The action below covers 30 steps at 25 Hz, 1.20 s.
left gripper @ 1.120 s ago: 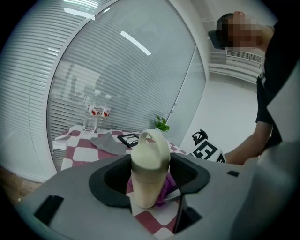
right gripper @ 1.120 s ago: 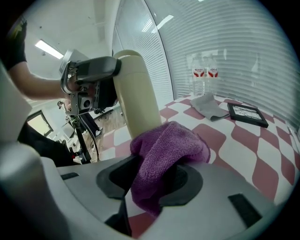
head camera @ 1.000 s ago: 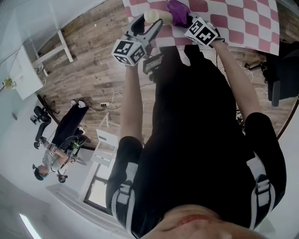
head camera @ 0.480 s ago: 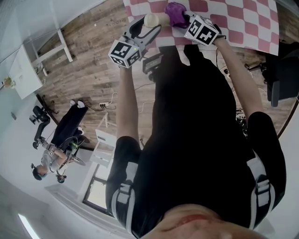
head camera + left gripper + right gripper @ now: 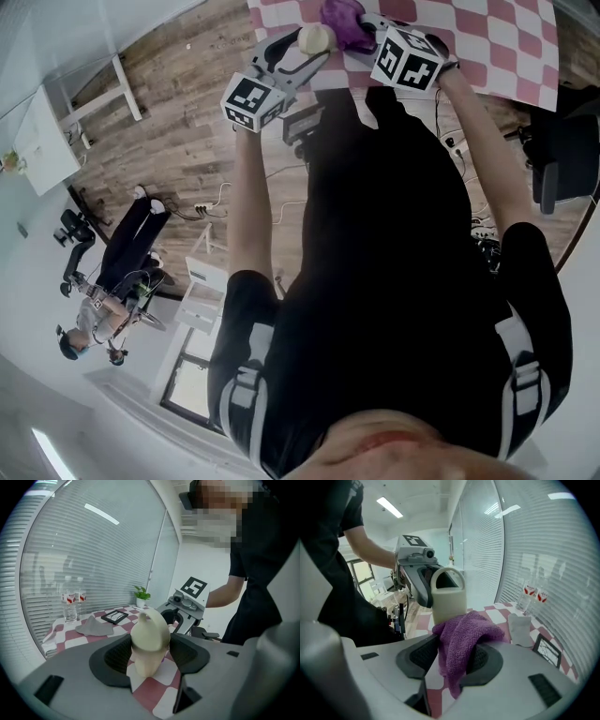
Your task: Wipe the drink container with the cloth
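Note:
A cream drink container with a loop handle is held off the checked table between the pads of my left gripper, which is shut on its body. My right gripper is shut on a purple cloth, which lies bunched against the container's lower side. In the head view the container and the cloth meet at the top edge, between the left gripper and the right gripper. The container's far side is hidden by the cloth.
The table wears a red-and-white checked cover. On it lie a grey cloth, a black framed slab, two water bottles and a small potted plant. A wooden floor and a white table lie to the left.
The right gripper has risen and rolled, carrying the purple cloth up and left over the container. The left gripper has rolled, so the container shows more end-on.

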Tool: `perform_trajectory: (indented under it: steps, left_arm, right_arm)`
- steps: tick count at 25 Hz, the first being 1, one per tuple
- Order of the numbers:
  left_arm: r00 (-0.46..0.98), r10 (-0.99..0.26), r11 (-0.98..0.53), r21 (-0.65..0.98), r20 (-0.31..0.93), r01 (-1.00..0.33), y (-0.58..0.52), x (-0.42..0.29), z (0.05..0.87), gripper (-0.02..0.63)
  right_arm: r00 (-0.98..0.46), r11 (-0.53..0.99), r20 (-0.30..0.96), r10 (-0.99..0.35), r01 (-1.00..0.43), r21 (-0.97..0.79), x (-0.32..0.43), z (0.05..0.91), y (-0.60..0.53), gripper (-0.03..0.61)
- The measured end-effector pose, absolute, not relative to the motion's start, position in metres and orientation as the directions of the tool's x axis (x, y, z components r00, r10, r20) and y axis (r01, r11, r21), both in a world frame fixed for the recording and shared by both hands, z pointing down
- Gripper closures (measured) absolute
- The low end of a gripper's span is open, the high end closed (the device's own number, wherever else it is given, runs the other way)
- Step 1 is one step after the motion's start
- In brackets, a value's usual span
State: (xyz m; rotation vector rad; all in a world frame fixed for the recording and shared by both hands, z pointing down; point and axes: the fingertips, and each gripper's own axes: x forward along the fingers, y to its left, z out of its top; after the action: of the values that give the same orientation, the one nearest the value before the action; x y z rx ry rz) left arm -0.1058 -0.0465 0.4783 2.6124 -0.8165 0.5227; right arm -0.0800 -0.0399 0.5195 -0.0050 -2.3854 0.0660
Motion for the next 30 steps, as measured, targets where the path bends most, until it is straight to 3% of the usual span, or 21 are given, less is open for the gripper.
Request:
perform_trajectory:
  steps: [11, 30]
  left_arm:
    - [0.774, -0.408, -0.837, 0.140, 0.484, -0.529, -0.034, -0.099, 0.477, 0.337]
    - [0.770, -0.370, -0.883, 0.061, 0.520, -0.465, -0.022, -0.091, 0.476, 0.337]
  right_arm:
    - [-0.670, 0.960, 0.740, 0.051, 0.236, 0.148, -0.082, 0.499, -0.033, 0.426]
    - [-0.541, 0.941, 0.810, 0.228, 0.337, -0.040, -0.067, 0.566, -0.033, 0.407]
